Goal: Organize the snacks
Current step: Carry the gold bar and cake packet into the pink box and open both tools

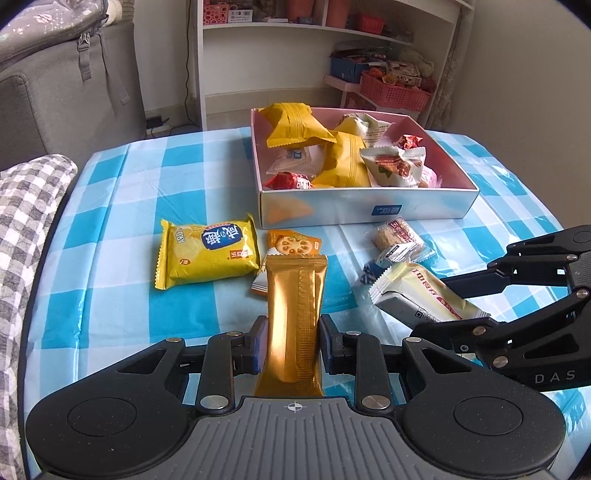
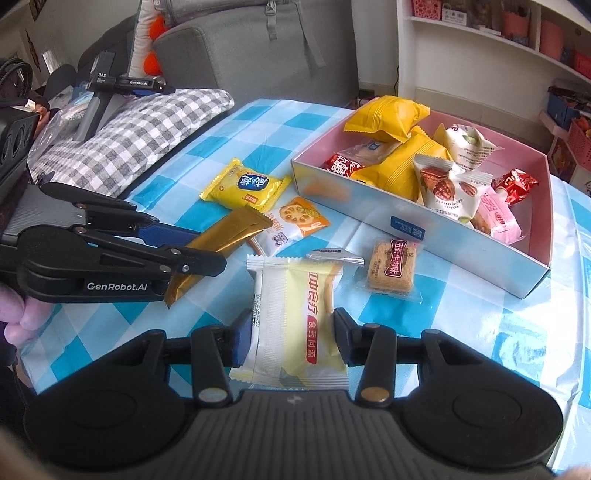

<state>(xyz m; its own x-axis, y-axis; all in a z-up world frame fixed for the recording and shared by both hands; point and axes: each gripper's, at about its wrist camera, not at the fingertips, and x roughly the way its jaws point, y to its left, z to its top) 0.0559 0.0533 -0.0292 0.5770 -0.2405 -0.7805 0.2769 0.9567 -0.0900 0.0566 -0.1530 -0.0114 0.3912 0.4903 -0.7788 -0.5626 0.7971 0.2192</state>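
Jaws of our left gripper (image 1: 289,345) pinch a gold snack bar (image 1: 294,325), while those of our right gripper (image 2: 290,341) clamp a pale yellow packet (image 2: 295,325). Both snacks sit low over the desk (image 1: 122,206), which wears a blue-and-white checked cloth. Ahead stands the pink-lined box (image 1: 369,208), already holding wrapped snacks. Behind it we see a white shelf unit (image 1: 295,27) (crowded with baskets) and a grey sofa (image 1: 70,96).
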